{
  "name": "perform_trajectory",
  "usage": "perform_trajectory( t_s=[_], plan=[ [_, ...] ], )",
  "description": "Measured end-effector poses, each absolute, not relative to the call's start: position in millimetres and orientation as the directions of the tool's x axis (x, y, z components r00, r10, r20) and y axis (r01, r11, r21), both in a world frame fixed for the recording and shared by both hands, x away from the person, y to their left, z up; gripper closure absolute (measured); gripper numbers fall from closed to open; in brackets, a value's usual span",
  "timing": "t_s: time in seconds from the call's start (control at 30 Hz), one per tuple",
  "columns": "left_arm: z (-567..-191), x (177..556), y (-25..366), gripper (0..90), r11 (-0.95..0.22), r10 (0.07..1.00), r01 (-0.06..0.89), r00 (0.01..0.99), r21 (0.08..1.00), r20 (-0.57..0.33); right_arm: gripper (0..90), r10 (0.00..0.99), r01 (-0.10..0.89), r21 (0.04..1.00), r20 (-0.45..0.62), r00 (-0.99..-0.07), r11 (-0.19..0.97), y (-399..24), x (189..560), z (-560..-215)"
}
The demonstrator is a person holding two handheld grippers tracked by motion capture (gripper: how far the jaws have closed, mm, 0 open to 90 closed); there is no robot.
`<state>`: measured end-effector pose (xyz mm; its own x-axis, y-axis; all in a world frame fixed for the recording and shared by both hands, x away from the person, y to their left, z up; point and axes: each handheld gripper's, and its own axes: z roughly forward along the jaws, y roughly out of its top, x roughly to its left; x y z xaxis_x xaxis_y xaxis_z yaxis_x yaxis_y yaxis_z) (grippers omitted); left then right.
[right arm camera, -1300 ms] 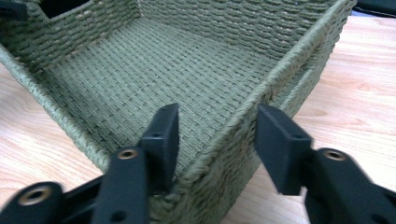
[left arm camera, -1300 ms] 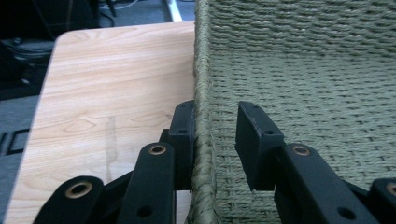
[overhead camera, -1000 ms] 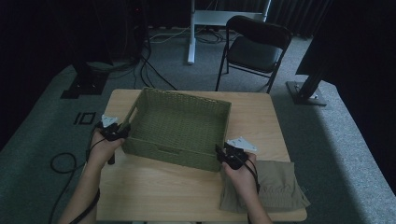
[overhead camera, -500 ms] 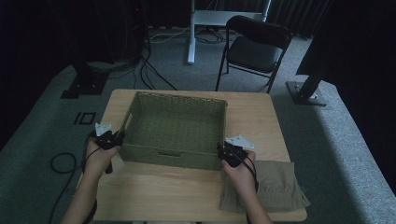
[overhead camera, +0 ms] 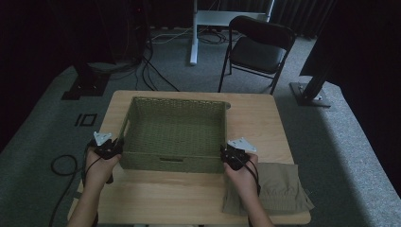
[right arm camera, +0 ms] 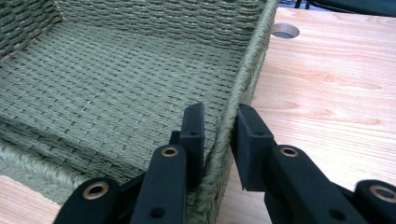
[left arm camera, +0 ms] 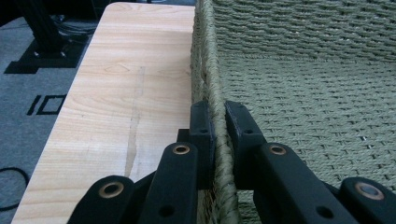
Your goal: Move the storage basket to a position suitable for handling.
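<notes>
A person at a wooden bench (overhead camera: 283, 137) is gripping an empty green woven basket (overhead camera: 175, 130) by its two near corners, one handheld gripper on each side. The left gripper (overhead camera: 109, 149) is clamping the basket's left wall near the bench's left edge; in the left gripper view its fingers (left arm camera: 204, 128) are pressing flat against both faces of the braided rim (left arm camera: 212, 84), closed on it. The right gripper (overhead camera: 231, 156) is straddling the right wall. Its jaws have just been closing with the rim (right arm camera: 243, 88) between them: the inner finger is sitting against the weave, while the outer finger (right arm camera: 250, 135) is standing just beside it, and whether it is touching cannot be told.

The matching holds at opposite ends appear to be serving a two-handed carry or slide: pinching the stiff rim rather than the soft weave below gives each gripper a firm edge, and taking both sides should be keeping the basket level and square to the bench. It is sitting toward the bench's left half, its long wall with a handle slot (overhead camera: 171, 160) facing the near edge.

A folded khaki cloth (overhead camera: 279, 189) is lying at the near right corner, just beside the right hand, apart from the basket and probably waiting to go inside.

No brand, label or readable writing is showing on the basket, the cloth or the grippers.
</notes>
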<state>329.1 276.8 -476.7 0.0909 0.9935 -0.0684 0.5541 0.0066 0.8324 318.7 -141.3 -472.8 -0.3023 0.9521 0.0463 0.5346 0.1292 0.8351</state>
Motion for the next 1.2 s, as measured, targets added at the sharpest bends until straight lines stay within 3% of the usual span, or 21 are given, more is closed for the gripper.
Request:
perform_trajectory(
  t_s=[0.6, 1.2],
  plan=[
    [-477, 314, 278, 83.5, 0.013, 0.994, 0.558, 0.083, 0.830, -0.072, 75.8, 0.953, 0.535, 0.835, 0.044, -0.300, 0.130, -139, 303, -473],
    [-476, 310, 281, 83.0, 0.022, 0.993, 0.563, 0.084, 0.826, -0.083, 76.3, 0.945, 0.549, 0.824, 0.057, -0.321, 0.137, -140, 310, -472]
  ],
)
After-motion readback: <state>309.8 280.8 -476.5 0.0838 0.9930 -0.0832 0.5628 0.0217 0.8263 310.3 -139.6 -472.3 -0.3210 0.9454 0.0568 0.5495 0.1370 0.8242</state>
